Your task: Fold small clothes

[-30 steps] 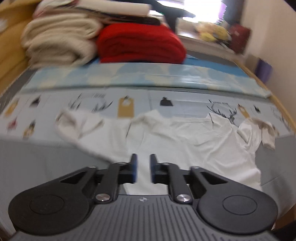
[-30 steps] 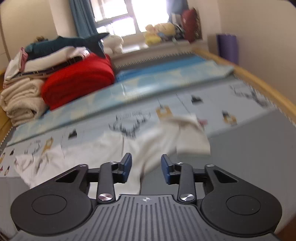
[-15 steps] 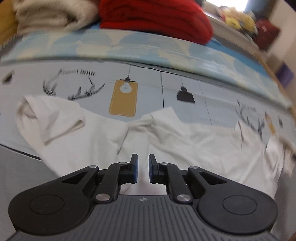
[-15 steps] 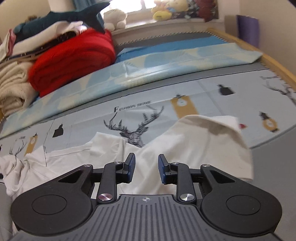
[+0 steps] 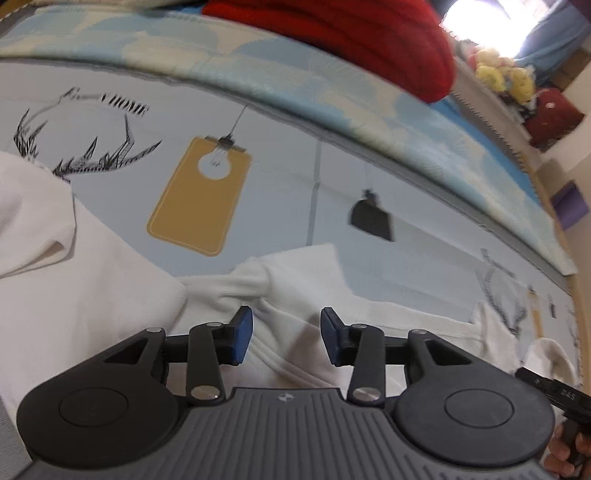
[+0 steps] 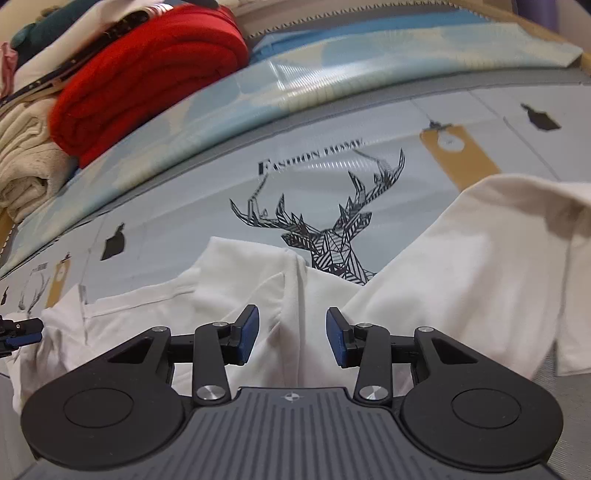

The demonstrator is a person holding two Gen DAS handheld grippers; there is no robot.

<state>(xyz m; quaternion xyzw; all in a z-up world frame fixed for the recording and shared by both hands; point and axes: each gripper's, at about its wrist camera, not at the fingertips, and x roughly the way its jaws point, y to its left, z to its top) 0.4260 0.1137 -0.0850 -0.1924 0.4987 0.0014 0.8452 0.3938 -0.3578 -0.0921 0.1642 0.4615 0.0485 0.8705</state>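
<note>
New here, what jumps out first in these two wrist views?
The white shirt sprawled crumpled across the deer-print mat, filling the foreground of both views. Both tongs, left and right, hang open just over its fabric. Behind, a folded red blanket sits at the mat's far edge.

Both cams ride on the grippers and look forward along the fingers, angled low and very close over the white garment [image 5: 92, 295] spread on the printed mat [image 5: 280, 192]. The left wrist view has the left gripper [image 5: 286, 339] filling the bottom of frame, jaws apart, facing across the mat toward the red blanket [image 5: 369, 33] and a bright window. The right wrist view sits the same way behind the right gripper [image 6: 291, 341], facing the deer print [image 6: 325, 229]. The 2 views share the garment, mat and red blanket, and each catches the other gripper at its edge.
</note>
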